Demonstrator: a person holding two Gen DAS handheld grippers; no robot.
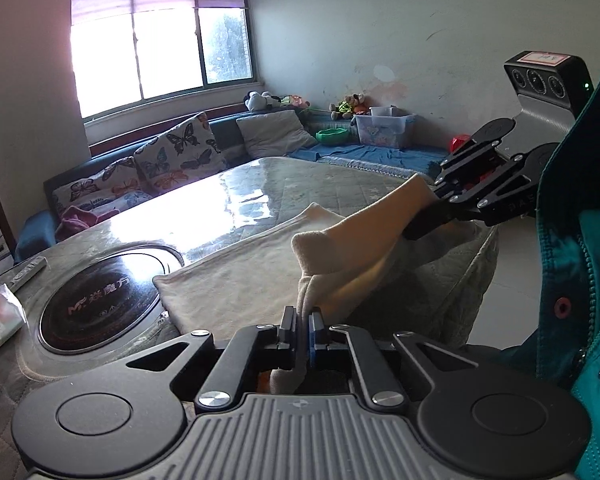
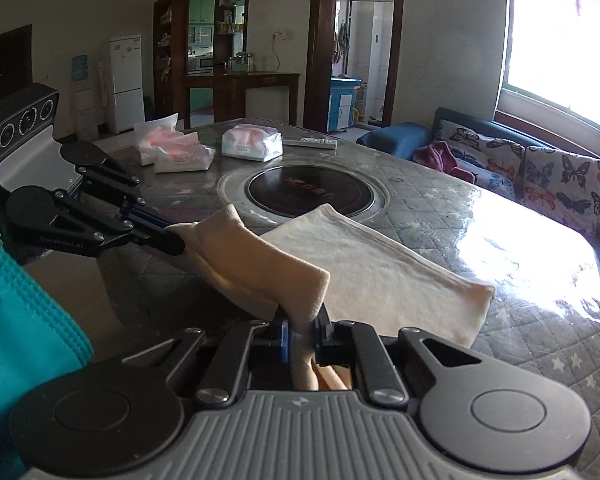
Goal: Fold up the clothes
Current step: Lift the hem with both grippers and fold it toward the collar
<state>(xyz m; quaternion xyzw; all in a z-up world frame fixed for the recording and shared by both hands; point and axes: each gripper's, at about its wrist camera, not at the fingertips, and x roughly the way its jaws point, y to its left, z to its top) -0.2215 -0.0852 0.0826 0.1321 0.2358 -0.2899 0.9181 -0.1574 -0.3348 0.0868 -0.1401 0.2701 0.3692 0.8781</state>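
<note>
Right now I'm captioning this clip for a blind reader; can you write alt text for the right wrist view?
Two grippers, right and left, each shut on the near edge of a cream cloth, lifting it off a quilted table. Beyond the cloth are a round black hob, tissue packs and a sofa with butterfly cushions.

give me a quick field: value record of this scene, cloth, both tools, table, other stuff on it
cloth: cream garment, far part flat on table, near edge lifted
left tool: shut on the near edge of the garment
right tool: shut on the same edge, further along
table: quilted grey cover under clear sheet
cooktop: round, black, set in table
tissue packs: far end of table
remote: beside tissue packs
</note>
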